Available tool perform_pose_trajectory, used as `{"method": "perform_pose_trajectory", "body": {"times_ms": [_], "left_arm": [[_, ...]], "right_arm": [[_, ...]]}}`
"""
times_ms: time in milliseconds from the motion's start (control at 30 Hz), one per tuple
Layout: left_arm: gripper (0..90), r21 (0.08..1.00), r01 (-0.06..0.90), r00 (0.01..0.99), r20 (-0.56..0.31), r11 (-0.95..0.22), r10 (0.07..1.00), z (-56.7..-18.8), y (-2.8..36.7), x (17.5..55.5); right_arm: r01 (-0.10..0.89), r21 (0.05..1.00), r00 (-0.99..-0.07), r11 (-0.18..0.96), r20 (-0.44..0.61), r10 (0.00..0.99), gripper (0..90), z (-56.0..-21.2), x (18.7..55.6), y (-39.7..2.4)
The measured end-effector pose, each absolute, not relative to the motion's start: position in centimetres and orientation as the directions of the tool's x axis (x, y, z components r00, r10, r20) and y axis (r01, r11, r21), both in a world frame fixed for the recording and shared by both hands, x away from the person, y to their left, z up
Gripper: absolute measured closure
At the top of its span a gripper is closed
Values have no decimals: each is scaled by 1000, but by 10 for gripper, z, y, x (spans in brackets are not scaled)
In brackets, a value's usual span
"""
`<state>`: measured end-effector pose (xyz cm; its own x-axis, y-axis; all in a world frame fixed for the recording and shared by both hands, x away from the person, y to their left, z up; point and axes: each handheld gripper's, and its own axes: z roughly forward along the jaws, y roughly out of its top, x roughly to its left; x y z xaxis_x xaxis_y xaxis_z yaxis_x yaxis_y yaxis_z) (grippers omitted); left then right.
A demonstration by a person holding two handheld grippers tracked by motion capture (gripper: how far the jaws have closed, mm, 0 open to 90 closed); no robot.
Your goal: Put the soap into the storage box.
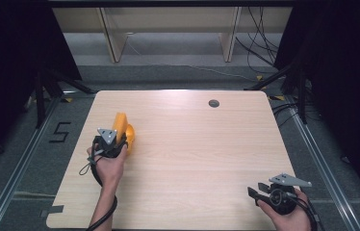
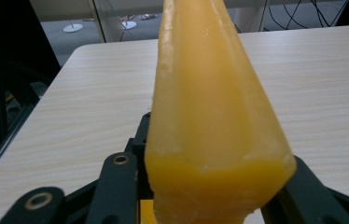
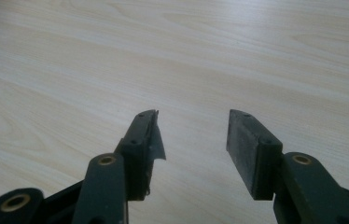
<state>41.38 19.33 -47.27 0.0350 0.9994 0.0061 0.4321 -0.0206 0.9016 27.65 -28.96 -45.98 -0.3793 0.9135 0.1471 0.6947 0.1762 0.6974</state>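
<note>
Room: dark curtains hang at both sides; a grey floor (image 1: 178, 53) runs beyond the bench, with pale wooden furniture legs (image 1: 113, 38) at the back and black cables (image 1: 260, 43) trailing on the right. A black "5" mark (image 1: 60, 131) lies on the floor left of the bench.
Bench: a light wood-grain bench (image 1: 192, 159) with rounded corners; a small round grey grommet (image 1: 213, 103) sits near its far edge, right of centre. A piece of dark tape (image 1: 52, 211) sits at its near-left corner.
Yellow object: a smooth yellow-orange plastic thing (image 1: 122, 130) at the left part of the bench, standing up from between the jaws; in the left gripper view it rises as a tall tapering shape (image 2: 210, 116). What it is exactly I cannot tell.
Left arm: the forearm comes in from the bottom edge, angled forward, the left hand (image 1: 108, 163) wrapped around the tool's grip.
Left hand-held gripper: the left hand-held gripper (image 1: 115, 139) has its jaws closed against the sides of the yellow object, gripping its lower end.
Right arm: the right hand (image 1: 289, 216) is low at the near-right corner of the bench.
Right hand-held gripper: the right hand-held gripper (image 3: 191, 135) points left over bare wood, jaws spread apart with nothing between them.
</note>
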Motion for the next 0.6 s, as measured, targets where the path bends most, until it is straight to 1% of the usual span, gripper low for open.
{"method": "perform_pose_trajectory", "body": {"times_ms": [133, 167, 233, 300, 600], "left_arm": [[603, 897, 442, 35, 11, -25, 999, -476, 192, 416], [603, 896, 444, 31, 13, -26, 999, -477, 192, 417], [603, 893, 449, 27, 11, -22, 1000, -477, 192, 418], [603, 891, 453, 31, 13, -26, 999, -479, 191, 420], [603, 883, 469, 39, 13, -29, 999, -485, 190, 423]], "right_arm": [[686, 704, -385, 185, 134, 913, 532, -460, 277, -290], [701, 689, -383, 185, 144, 912, 532, -459, 276, -290], [685, 705, -389, 185, 139, 911, 532, -460, 277, -290], [703, 689, -373, 175, 148, 916, 532, -459, 276, -290], [700, 693, -381, 173, 158, 911, 533, -459, 275, -290]]}}
